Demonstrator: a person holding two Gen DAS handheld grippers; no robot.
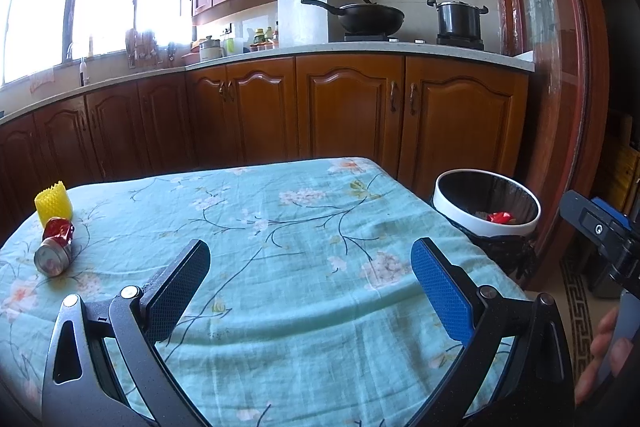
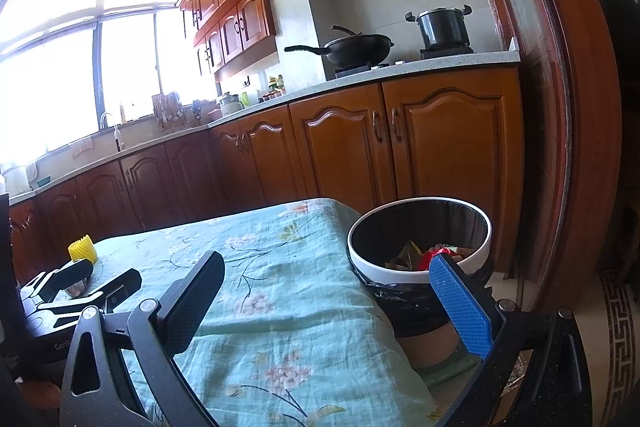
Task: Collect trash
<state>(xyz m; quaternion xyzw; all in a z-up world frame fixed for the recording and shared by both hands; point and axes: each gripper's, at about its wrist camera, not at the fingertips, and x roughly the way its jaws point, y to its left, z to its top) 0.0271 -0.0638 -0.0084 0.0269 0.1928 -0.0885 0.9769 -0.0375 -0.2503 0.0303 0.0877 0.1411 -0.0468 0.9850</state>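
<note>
On the table's far left lie a yellow foam net, a crumpled red wrapper and a small metal tin on its side. My left gripper is open and empty over the floral tablecloth, to the right of them. The white-rimmed trash bin with a black liner stands beside the table's right edge and holds red and other scraps. My right gripper is open and empty, at the table's right edge next to the bin. The left gripper also shows in the right wrist view, near the yellow net.
Wooden kitchen cabinets run behind the table, with a wok and a pot on the stove. A wooden door frame stands right of the bin. A patterned rug lies on the floor.
</note>
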